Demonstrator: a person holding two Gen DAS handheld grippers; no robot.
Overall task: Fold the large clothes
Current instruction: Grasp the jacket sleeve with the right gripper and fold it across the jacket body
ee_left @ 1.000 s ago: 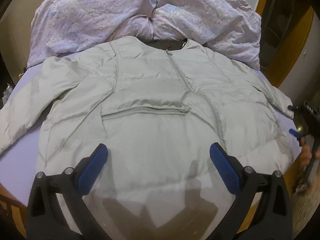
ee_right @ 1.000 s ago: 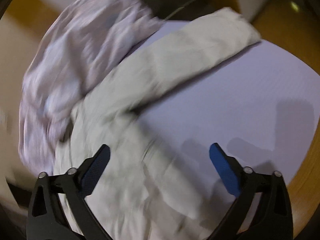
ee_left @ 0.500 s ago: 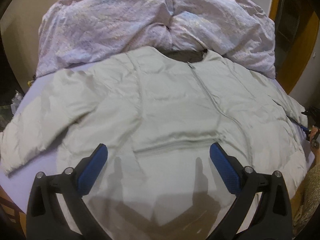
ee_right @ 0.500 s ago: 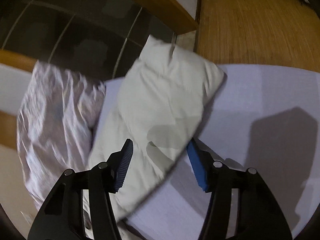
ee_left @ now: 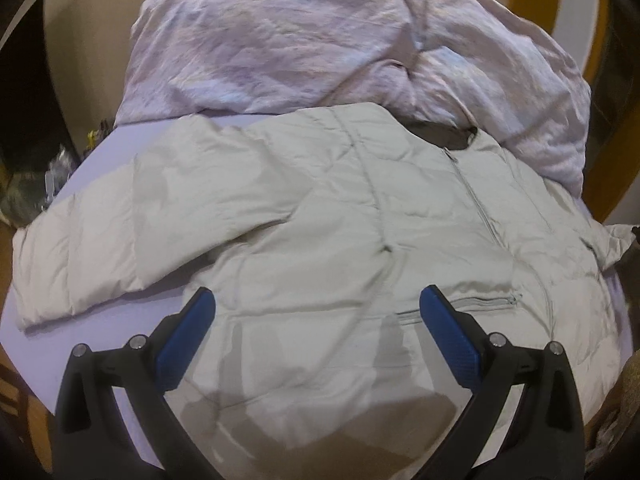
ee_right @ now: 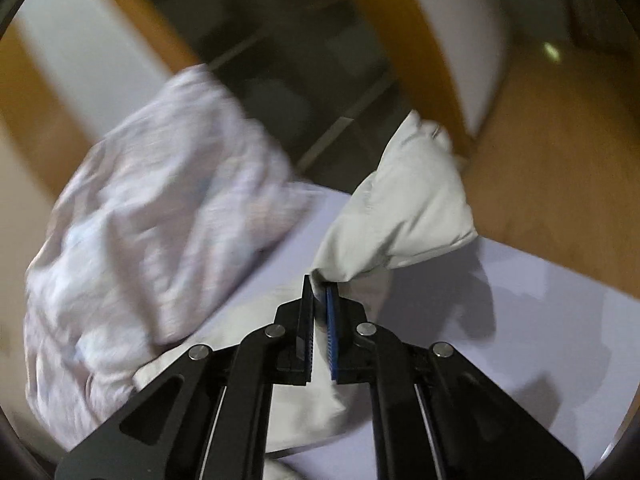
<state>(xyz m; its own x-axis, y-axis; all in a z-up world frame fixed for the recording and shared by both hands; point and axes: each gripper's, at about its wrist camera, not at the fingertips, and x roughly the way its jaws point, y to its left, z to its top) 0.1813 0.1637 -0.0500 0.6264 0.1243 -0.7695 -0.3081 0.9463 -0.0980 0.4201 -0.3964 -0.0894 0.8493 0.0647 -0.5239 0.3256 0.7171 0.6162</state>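
Note:
A pale grey puffer jacket [ee_left: 360,240] lies front up on the lavender bed sheet [ee_left: 100,152], zip closed, its left sleeve [ee_left: 80,264] stretched out toward the bed's left edge. My left gripper [ee_left: 318,312] hovers open over the jacket's lower front, nothing between its blue pads. In the right wrist view my right gripper [ee_right: 319,296] is shut on the jacket's other sleeve [ee_right: 404,212], whose cuff end stands lifted above the sheet [ee_right: 540,320]. The rest of that sleeve runs back under the gripper.
A crumpled lilac duvet [ee_left: 320,40] is heaped behind the jacket's collar, and shows as the blurred duvet [ee_right: 160,240] left of the held sleeve. Wooden floor [ee_right: 560,160] and a wood-trimmed wall [ee_right: 420,40] lie beyond the bed. Clutter sits off the bed's left edge [ee_left: 52,176].
My right gripper closed on the sleeve near its cuff and lifted it off the sheet. The left gripper slid left across the jacket, still open.

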